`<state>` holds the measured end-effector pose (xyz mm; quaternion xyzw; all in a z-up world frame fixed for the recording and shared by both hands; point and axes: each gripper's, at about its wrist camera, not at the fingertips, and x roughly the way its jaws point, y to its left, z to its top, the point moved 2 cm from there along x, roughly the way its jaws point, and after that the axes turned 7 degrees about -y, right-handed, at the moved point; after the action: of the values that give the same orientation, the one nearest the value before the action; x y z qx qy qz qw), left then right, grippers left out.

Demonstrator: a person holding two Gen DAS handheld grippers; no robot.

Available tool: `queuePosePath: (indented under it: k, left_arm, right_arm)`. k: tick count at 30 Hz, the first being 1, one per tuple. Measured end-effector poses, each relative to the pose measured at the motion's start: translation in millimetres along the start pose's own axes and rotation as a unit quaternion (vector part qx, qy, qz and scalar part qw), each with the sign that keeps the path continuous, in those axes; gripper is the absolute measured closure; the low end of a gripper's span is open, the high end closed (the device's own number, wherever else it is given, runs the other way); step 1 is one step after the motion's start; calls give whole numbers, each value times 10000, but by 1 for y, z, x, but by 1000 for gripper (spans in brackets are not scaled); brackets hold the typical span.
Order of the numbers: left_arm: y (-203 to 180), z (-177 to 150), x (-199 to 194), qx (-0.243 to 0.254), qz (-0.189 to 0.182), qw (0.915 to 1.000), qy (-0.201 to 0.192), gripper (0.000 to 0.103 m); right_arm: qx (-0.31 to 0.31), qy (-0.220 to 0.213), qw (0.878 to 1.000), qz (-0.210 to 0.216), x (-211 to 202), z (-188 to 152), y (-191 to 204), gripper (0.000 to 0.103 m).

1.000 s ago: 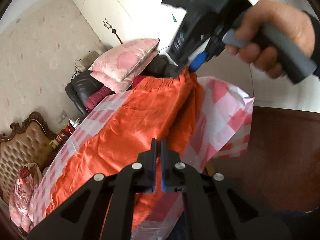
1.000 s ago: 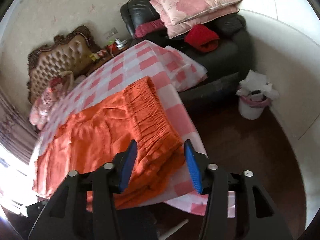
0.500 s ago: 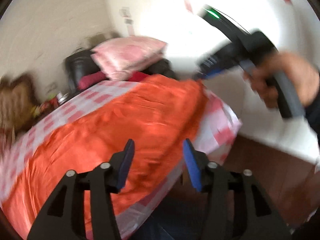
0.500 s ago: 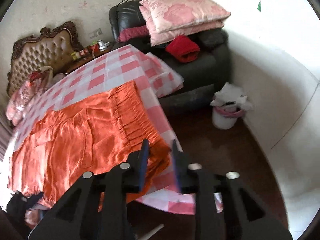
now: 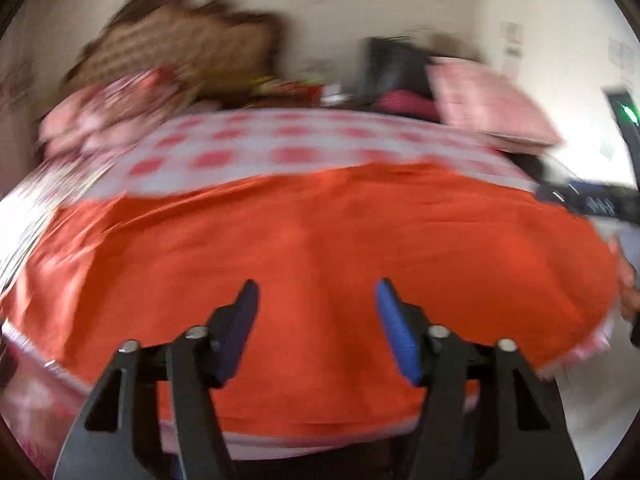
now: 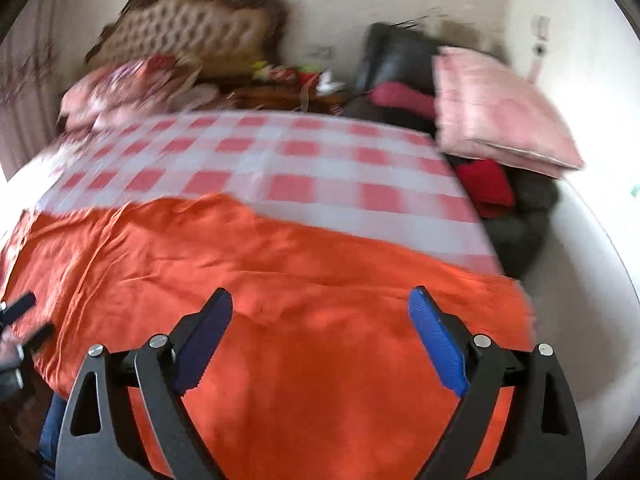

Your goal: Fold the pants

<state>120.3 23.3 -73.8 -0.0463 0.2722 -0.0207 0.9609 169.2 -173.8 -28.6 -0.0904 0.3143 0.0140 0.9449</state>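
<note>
The orange pants [image 5: 320, 232] lie spread flat across the near half of a table covered in red-and-white checked cloth [image 5: 260, 148]. My left gripper [image 5: 317, 284] hovers over the middle of the fabric, its jaws apart and closing a little, with nothing pinched between the blue pads. In the right wrist view the pants [image 6: 280, 272] fill the foreground. My right gripper [image 6: 320, 292] hangs above them with its jaws wide and still opening, holding nothing. Both views are motion-blurred. The left gripper [image 6: 32, 318] peeks in at the left edge of the right wrist view.
Behind the table [image 6: 280, 160] stand a tufted brown headboard [image 6: 188, 32], a heap of floral bedding [image 6: 120, 84] and a black armchair [image 6: 396, 60] with pink pillows [image 6: 500, 112] and a red cloth [image 6: 484, 184]. A cluttered side table [image 6: 296, 76] sits between them.
Both grippers have let go of the waistband and opened. Both views have swung from the table's end to its long side, and the pants now lie flat.
</note>
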Motion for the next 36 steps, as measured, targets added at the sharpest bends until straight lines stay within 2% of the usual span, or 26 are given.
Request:
queuePosePath:
  k: [2, 6, 9, 11, 13, 14, 15, 17, 21, 24, 26, 27, 29, 30, 32, 35, 36]
  left_arm:
    - [44, -3, 0, -397, 186, 9990, 120, 57]
    - [99, -9, -10, -656, 457, 9968, 48, 65]
    - [139, -12, -23, -852, 725, 9937, -73, 65]
    - [162, -14, -29, -1100, 660, 9916, -149, 65]
    - [179, -16, -34, -1138, 669, 9911, -189, 65]
    - [188, -16, -37, -1169, 789, 9897, -230, 64]
    - [193, -12, -41, -1210, 758, 9892, -343, 60]
    - [198, -1, -45, -1098, 482, 9919, -416, 59]
    - [191, 28, -20, -558, 240, 9981, -142, 58]
    - [181, 51, 24, -47, 23, 9992, 384, 59]
    - [187, 52, 52, 198, 215, 9954, 908, 59]
    - [196, 57, 57, 189, 284, 9956, 868, 59]
    - [219, 62, 62, 60, 712, 9931, 927, 58]
    - [234, 63, 63, -61, 812, 9925, 910, 51]
    - [257, 62, 60, -452, 573, 9937, 851, 54]
    - [273, 58, 60, -117, 887, 9919, 903, 54]
    - [282, 59, 58, -239, 998, 9907, 894, 53]
  right_arm:
    - [-236, 152, 9995, -168, 17, -1, 18, 16]
    - [-283, 427, 9978, -417, 36, -13, 25, 15]
    - [-188, 433, 9980, -414, 41, -17, 23, 15]
    - [-154, 415, 9983, -387, 43, -17, 22, 14]
    - [-8, 438, 9984, -343, 46, -18, 17, 11]
    - [84, 467, 9985, -289, 47, -19, 14, 11]
    - [163, 489, 9984, -233, 48, -19, 13, 11]
    - [228, 498, 9983, -200, 49, -20, 12, 11]
    - [218, 465, 9984, -246, 47, -21, 14, 11]
    - [259, 457, 9983, -234, 47, -22, 14, 11]
    - [306, 475, 9982, -194, 47, -22, 12, 11]
    - [356, 497, 9980, -154, 48, -22, 11, 11]
    - [439, 529, 9976, -79, 50, -23, 8, 11]
    - [470, 544, 9974, -55, 50, -23, 7, 11]
    - [449, 541, 9975, -68, 50, -22, 8, 11]
    - [456, 543, 9975, -65, 50, -22, 9, 11]
    - [453, 541, 9975, -71, 50, -22, 9, 11]
